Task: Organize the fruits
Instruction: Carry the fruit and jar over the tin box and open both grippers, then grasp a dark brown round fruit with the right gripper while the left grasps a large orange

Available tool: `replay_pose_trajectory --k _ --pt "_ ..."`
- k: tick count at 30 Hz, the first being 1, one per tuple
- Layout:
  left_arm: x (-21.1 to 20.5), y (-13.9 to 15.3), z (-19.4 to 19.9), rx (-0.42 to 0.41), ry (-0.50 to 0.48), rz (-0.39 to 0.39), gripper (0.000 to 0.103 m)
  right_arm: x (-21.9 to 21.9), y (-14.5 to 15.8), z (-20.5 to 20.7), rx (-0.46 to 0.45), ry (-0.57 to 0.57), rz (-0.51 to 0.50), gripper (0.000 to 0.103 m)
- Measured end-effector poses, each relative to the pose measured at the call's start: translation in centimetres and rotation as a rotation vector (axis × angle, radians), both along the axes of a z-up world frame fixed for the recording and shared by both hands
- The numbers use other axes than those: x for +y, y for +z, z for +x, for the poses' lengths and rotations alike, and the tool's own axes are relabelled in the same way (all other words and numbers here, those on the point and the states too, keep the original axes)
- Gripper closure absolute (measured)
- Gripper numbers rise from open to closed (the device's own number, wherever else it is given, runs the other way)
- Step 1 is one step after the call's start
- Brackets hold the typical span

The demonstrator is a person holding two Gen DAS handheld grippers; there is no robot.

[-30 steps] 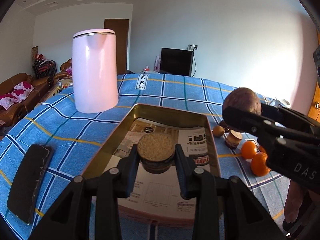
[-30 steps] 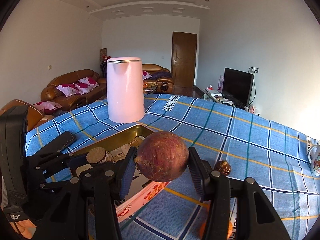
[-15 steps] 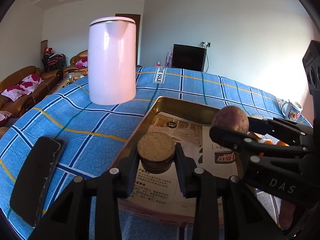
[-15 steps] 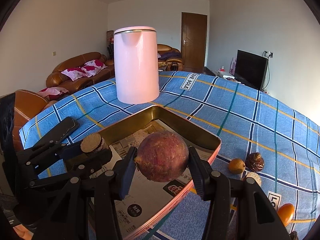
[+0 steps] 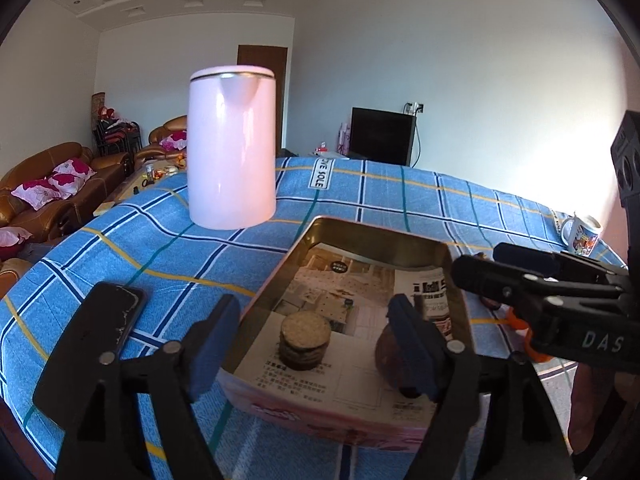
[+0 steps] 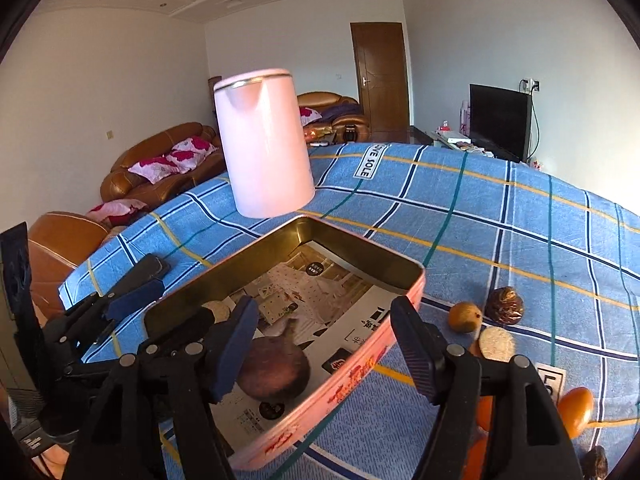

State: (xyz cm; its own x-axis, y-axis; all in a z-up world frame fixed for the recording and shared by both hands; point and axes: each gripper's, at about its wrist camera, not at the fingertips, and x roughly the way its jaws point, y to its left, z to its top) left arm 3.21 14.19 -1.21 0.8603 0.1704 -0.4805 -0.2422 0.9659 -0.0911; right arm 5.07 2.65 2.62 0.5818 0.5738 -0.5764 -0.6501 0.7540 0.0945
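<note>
Looking along the left tongs point(image 5: 308, 344): jaws just opened, wide apart, the round biscuit-like piece point(image 5: 305, 340) standing free between them on the paper-lined tin point(image 5: 376, 236). Right view: right tongs point(image 6: 324, 350) also just opened; the purple-brown fruit point(image 6: 276, 372) lies in the tin, by the left pad, ungripped.

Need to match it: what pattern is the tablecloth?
Blue plaid tablecloth with white, navy, yellow lines; right wrist view.

round brown fruit point(image 6: 274, 372) | flat tan fruit point(image 5: 305, 340) | both resting in tin point(image 6: 352, 248)
</note>
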Motion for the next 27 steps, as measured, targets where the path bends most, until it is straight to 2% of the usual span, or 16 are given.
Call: replay_pose_trajectory --k 5,10,12,15,20,27 --pt "-3.7 1.1 -0.1 -0.024 -0.086 0.02 0.021 -6.7 1.3 -2.7 -0.086 -0.091 0.012 0.031" --pt "-8.2 1.0 1.1 0.0 -0.186 0.041 0.019 -15.2 1.1 -3.8 -0.139 -0.319 -0.017 0.029" --pt "-10.0 0.7 1.7 0.018 -0.224 0.048 0.019 -17.7 0.8 -3.8 -0.142 -0.396 -0.035 0.029" --pt "-12.4 0.3 2.8 0.045 -0.27 0.063 0.019 -20.7 -0.1 -2.9 -0.092 -0.454 0.003 0.029" --pt "-14.9 -0.5 4.4 0.099 -0.331 0.057 0.019 -21.9 -1.4 -2.2 -0.029 -0.449 0.018 0.029" --pt "-16.6 -1.7 6.2 0.179 -0.395 0.024 0.019 -21.6 -3.4 -1.3 0.047 -0.44 -0.038 0.029"
